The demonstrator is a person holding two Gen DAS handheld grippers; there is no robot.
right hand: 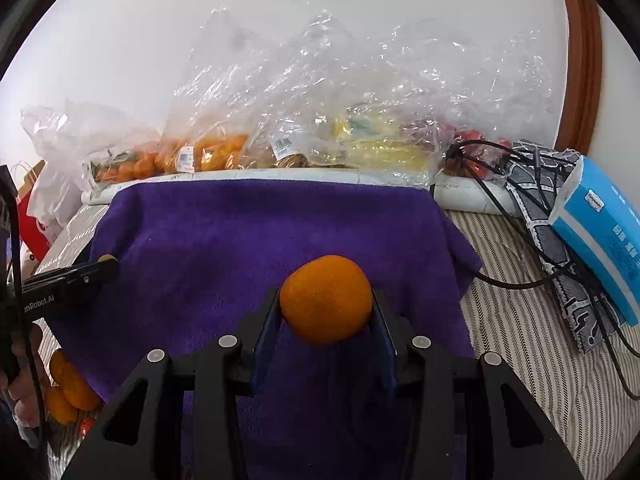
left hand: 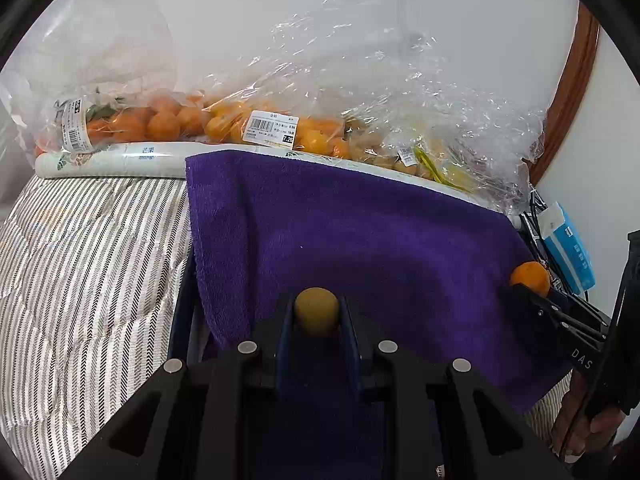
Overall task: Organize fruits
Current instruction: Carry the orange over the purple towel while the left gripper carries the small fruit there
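A small round yellow-brown fruit [left hand: 316, 311] sits pinched between the blue pads of my left gripper [left hand: 316, 314], which is shut on it above a purple towel [left hand: 352, 240]. My right gripper [right hand: 326, 306] is shut on an orange [right hand: 326, 299] over the same purple towel [right hand: 260, 232]. In the left wrist view the right gripper [left hand: 532, 286] with its orange [left hand: 530, 278] shows at the towel's right edge. The right wrist view catches the left gripper [right hand: 108, 266] at the towel's left edge, its fruit [right hand: 107, 258] barely peeking out.
Clear plastic bags of oranges [left hand: 160, 120] and other fruit [right hand: 360, 140] line the wall behind the towel. A blue tissue box [right hand: 600, 232] and black cables [right hand: 520, 208] lie to the right on the striped bedding [left hand: 80, 260]. Loose oranges [right hand: 68, 384] lie lower left.
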